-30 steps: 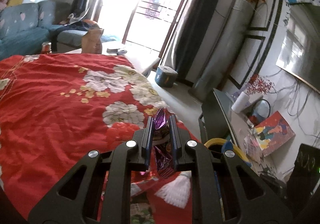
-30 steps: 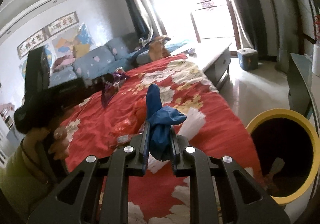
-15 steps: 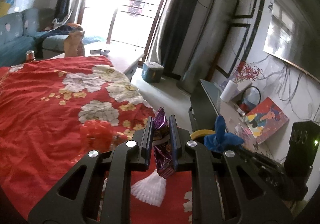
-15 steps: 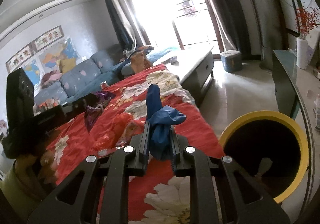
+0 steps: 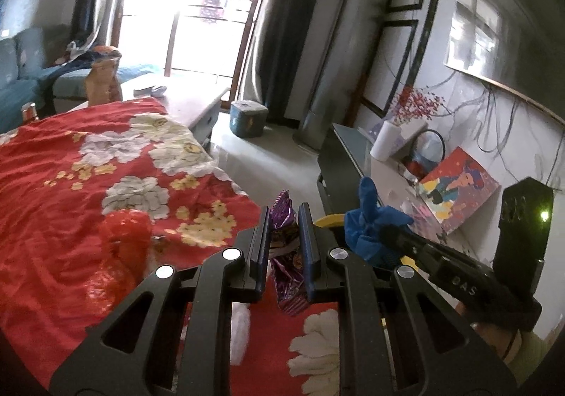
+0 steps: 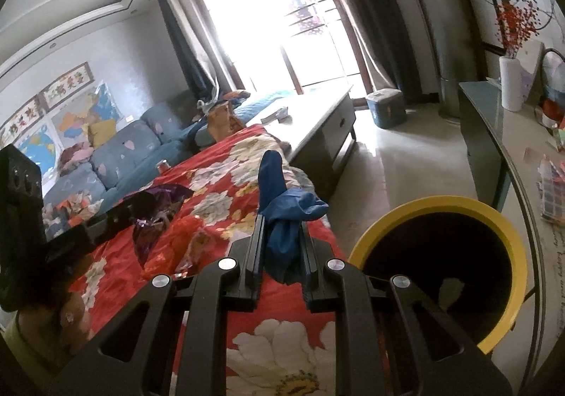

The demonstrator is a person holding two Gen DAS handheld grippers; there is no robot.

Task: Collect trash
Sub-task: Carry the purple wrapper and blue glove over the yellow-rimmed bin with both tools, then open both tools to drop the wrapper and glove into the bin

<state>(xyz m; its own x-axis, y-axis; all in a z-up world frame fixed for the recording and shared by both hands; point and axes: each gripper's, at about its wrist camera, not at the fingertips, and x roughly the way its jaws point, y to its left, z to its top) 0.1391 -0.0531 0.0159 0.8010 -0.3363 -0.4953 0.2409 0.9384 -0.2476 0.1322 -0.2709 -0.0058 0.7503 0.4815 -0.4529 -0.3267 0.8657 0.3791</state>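
Observation:
My left gripper (image 5: 284, 216) is shut on a crinkled purple foil wrapper (image 5: 286, 256) above the red flowered cloth (image 5: 63, 184). My right gripper (image 6: 281, 224) is shut on a crumpled blue glove (image 6: 282, 216), held just left of a yellow-rimmed trash bin (image 6: 438, 207) with a dark inside. In the left wrist view the blue glove (image 5: 370, 223) and right gripper show at the right, hiding most of the bin's yellow rim (image 5: 326, 219). In the right wrist view the purple wrapper (image 6: 155, 216) in the left gripper shows at the left.
A red plastic bag (image 5: 120, 247) and a white scrap (image 5: 238, 332) lie on the cloth. A low white table (image 6: 317, 120) stands beyond it, a blue box (image 6: 385, 106) on the floor, a dark side cabinet (image 6: 494, 148) with a vase (image 6: 510, 83) at right, a sofa (image 6: 120, 152) at left.
Both grippers have swung to the right across the cloth with their loads. The bin has come closer in the right wrist view, and the right gripper with the glove has entered the left wrist view.

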